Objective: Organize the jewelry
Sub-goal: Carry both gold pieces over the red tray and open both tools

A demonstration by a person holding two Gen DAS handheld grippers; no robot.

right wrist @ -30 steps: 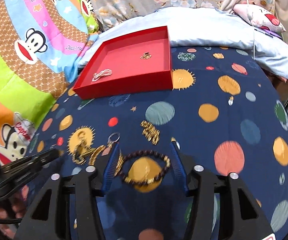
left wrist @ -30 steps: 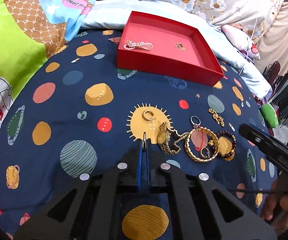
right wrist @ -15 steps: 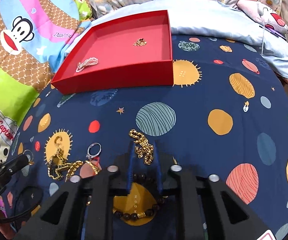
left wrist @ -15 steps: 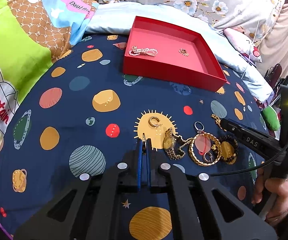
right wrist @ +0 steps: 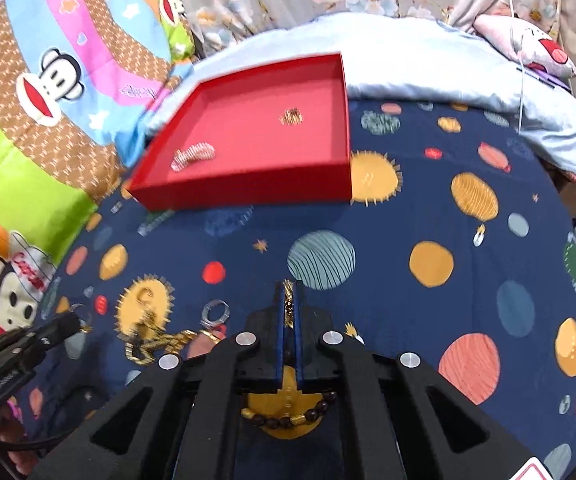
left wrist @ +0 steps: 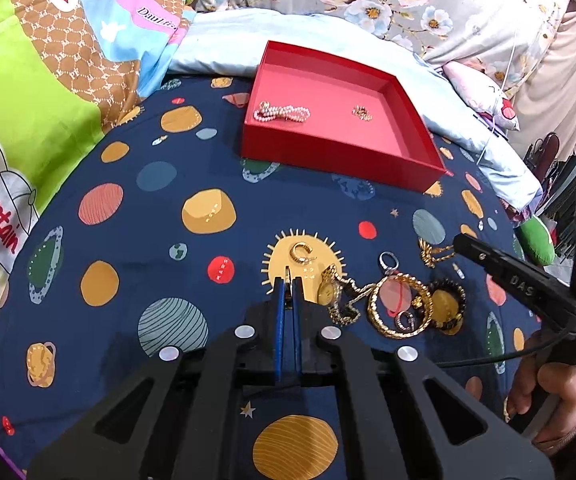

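The right hand-held gripper (right wrist: 288, 300), low in the middle of its view, has just been closing and now pinches a small gold chain (right wrist: 288, 300) between its blue pads. A dark beaded bracelet (right wrist: 288, 420) lies below it on the planet-print bedspread (right wrist: 407, 208). The left hand-held gripper (left wrist: 288, 280) is fully closed with nothing in it, its tips just below a gold ear cuff (left wrist: 301, 252). To its right lie a gold watch (left wrist: 329, 290), a gold bangle (left wrist: 399, 306) and a silver ring (left wrist: 387, 260). The red tray (left wrist: 327, 152), in the upper middle, holds a pearl bracelet (left wrist: 282, 112) and a small gold piece (left wrist: 361, 112).
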